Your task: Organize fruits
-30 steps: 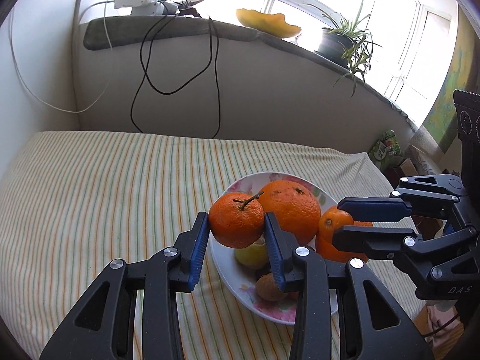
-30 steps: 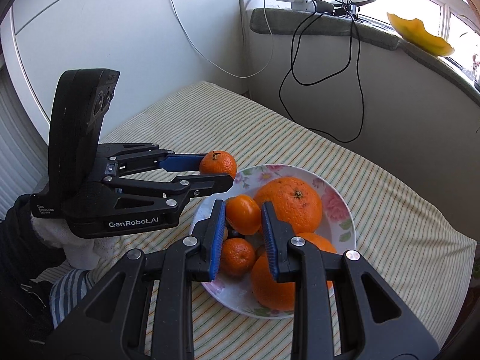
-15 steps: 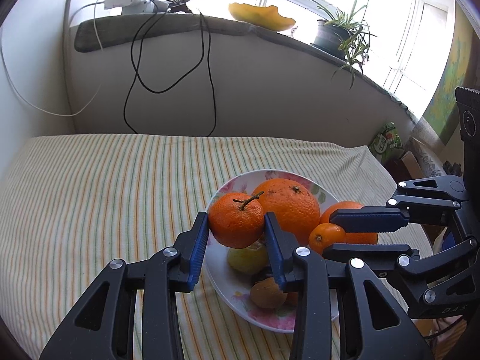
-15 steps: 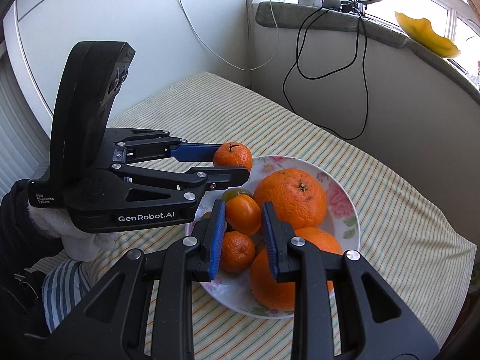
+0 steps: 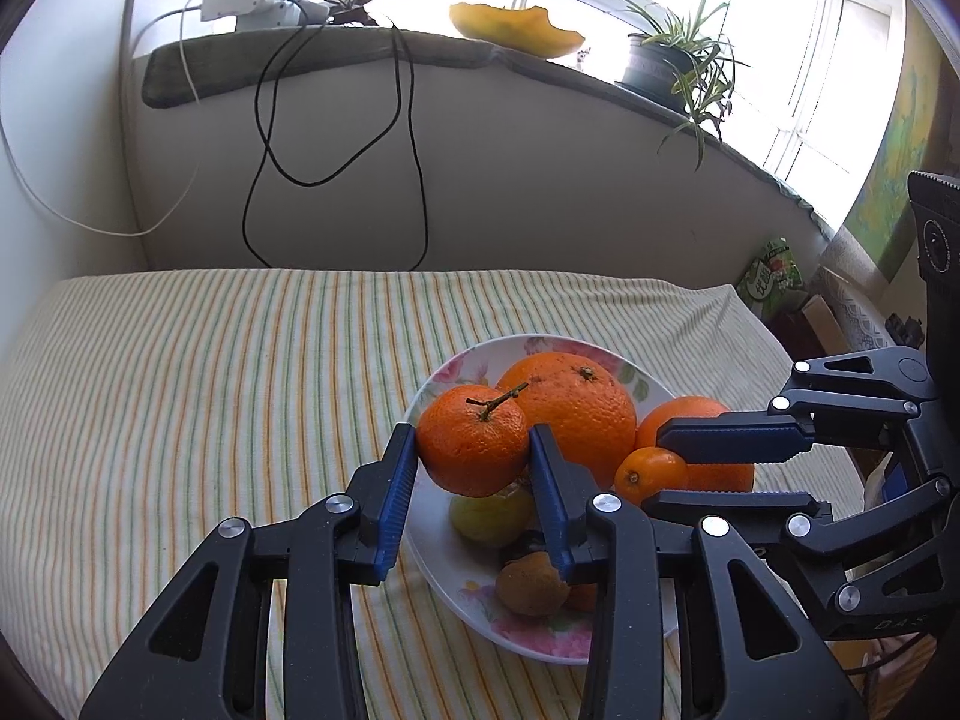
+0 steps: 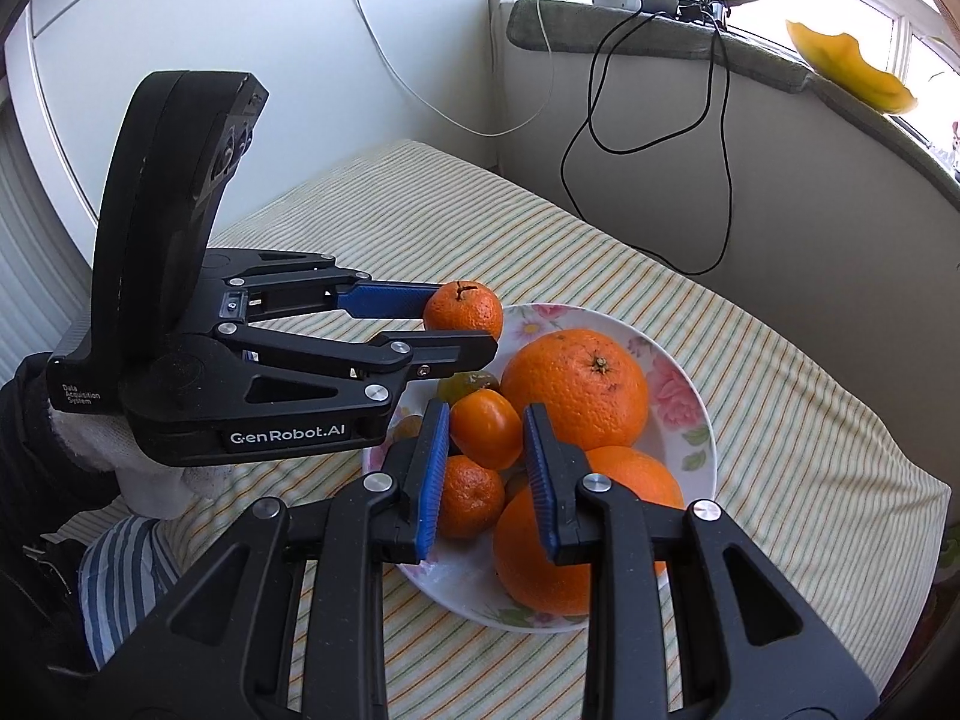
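A flowered plate (image 5: 435, 570) (image 6: 690, 420) on the striped tablecloth holds two large oranges (image 5: 576, 408) (image 6: 573, 387), a yellow-green fruit (image 5: 489, 513), a kiwi (image 5: 531, 588) and a small mandarin (image 6: 471, 498). Just above the plate's left edge, my left gripper (image 5: 474, 450) (image 6: 465, 324) is shut on a stemmed mandarin (image 5: 471, 444) (image 6: 465, 306). Over the plate's middle, my right gripper (image 6: 486, 432) (image 5: 654, 471) is shut on a small smooth orange fruit (image 6: 486, 426) (image 5: 651, 474). The two grippers hang close together without touching.
The striped tablecloth (image 5: 210, 390) reaches the wall on the far side. Black and white cables (image 5: 336, 168) hang from a sill bearing a power strip (image 5: 240, 0), a yellow dish (image 5: 516, 30) and a potted plant (image 5: 678, 66). A gloved hand (image 6: 90, 456) holds the left gripper.
Both grippers keep their fruit and stay nearly where they were. Only the views have shifted a little.
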`<state>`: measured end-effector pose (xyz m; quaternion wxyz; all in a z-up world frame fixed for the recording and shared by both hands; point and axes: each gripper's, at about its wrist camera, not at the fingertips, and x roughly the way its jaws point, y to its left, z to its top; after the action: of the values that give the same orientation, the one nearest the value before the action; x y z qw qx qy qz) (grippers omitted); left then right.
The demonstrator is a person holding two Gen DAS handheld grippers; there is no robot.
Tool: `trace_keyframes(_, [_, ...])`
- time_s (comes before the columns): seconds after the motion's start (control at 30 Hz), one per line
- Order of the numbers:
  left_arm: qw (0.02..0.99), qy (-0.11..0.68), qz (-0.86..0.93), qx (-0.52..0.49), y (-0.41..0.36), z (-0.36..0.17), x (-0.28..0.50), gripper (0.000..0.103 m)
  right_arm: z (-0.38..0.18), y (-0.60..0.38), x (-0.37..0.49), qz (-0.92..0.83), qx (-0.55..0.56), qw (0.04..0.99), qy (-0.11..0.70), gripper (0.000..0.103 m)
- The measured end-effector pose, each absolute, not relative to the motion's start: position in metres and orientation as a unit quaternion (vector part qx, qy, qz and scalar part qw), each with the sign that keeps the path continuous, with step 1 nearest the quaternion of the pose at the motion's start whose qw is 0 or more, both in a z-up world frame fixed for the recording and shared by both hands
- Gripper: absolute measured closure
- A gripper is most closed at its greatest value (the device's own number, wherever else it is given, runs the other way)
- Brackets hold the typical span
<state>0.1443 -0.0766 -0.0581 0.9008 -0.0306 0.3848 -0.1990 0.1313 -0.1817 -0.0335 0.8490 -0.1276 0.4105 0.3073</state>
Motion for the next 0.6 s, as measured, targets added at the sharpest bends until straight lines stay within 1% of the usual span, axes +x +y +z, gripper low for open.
trace_keyframes(0.03, [0.901, 0.384, -0.199, -0.03, -0.077, -0.058, 0.144, 0.067, -0.034, -0.182, 0.131, 0.306, -0.129, 0.849, 0.411, 0.076])
trace_keyframes(0.07, [0.901, 0.384, -0.199, -0.03, -0.076, -0.058, 0.144, 0.066, -0.035, -0.182, 0.131, 0.306, -0.13, 0.849, 0.411, 0.071])
trace_keyframes(0.1, [0.901, 0.383, -0.2, -0.03, -0.076, -0.057, 0.143, 0.066, -0.035, -0.183, 0.13, 0.305, -0.13, 0.85, 0.41, 0.063])
trace_keyframes(0.17, [0.903, 0.379, -0.201, -0.029, -0.075, -0.056, 0.141, 0.058, -0.033, -0.186, 0.127, 0.304, -0.126, 0.853, 0.405, 0.055])
trace_keyframes(0.53, [0.911, 0.359, -0.204, -0.025, -0.07, -0.039, 0.116, 0.058, -0.019, -0.211, 0.105, 0.288, -0.086, 0.873, 0.384, 0.055])
trace_keyframes(0.6, [0.912, 0.356, -0.204, -0.022, -0.071, -0.037, 0.109, 0.056, -0.016, -0.215, 0.099, 0.282, -0.077, 0.879, 0.377, 0.055])
